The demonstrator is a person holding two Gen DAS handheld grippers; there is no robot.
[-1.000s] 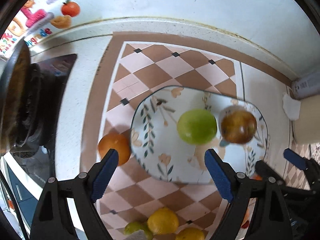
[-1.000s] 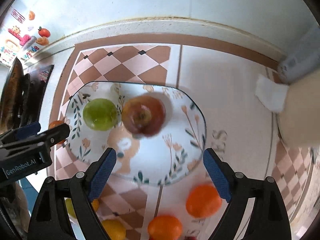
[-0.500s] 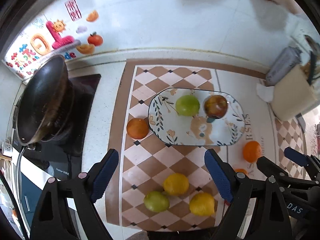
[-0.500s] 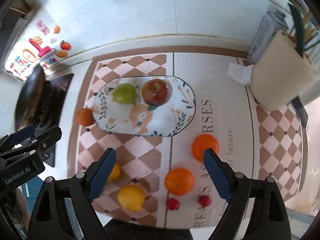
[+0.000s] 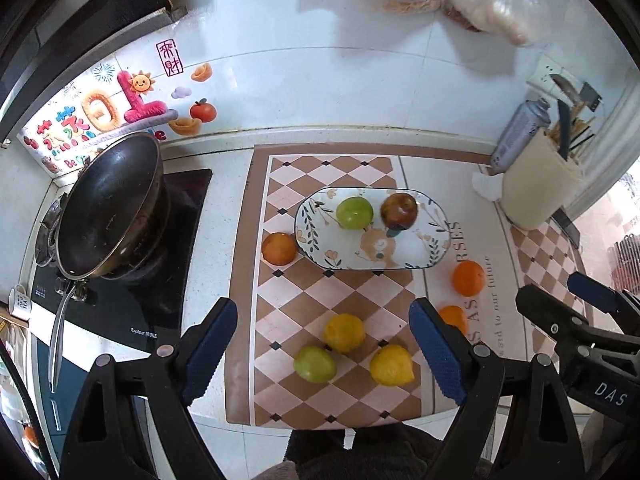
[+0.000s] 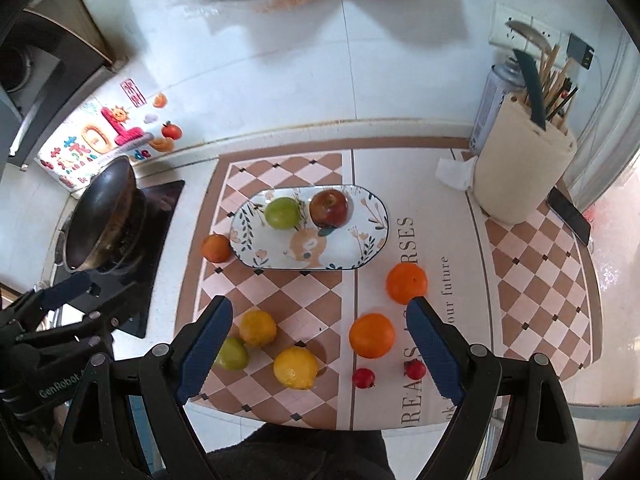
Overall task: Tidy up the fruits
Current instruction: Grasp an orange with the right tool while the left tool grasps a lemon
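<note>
Left of the plate: a dark wok (image 5: 108,208) sits on a black cooktop (image 5: 160,272), well apart from the fruit; neither looks to be part of the job.
Plate's left end: one orange (image 5: 279,248) lies on the checked mat (image 5: 340,292), just beside the rim and perhaps touching it.
Plate: the oval floral plate (image 6: 360,248) already carries a green apple (image 6: 283,212) and a red apple (image 6: 329,208), side by side toward its far edge; the near half is bare.
Near side of the plate, left group: a yellow-orange citrus (image 6: 258,327), a green fruit (image 6: 231,354) and a lemon (image 6: 295,367) lie close together on the mat.
Near side of the plate, right group: two oranges (image 6: 406,283) (image 6: 371,335) lie apart from each other, with two small red fruits (image 6: 363,377) (image 6: 415,368) nearer the counter edge.
Right of the plate: a cream utensil holder (image 6: 520,176) stands with a spray can (image 6: 493,100) behind it.
Left gripper (image 5: 323,354): jaws spread wide, holding nothing, raised above the left group.
Right gripper (image 6: 319,354): jaws likewise wide and empty, raised over the near fruit.
Step in hand: judged as between picks, two fruits placed and eight loose.
Next move: probably lower one gripper over a loose fruit, centre the round body between the pads, and close gently so it does not roll or squirt out; then set it on the plate's bare near half without nudging the apples.
</note>
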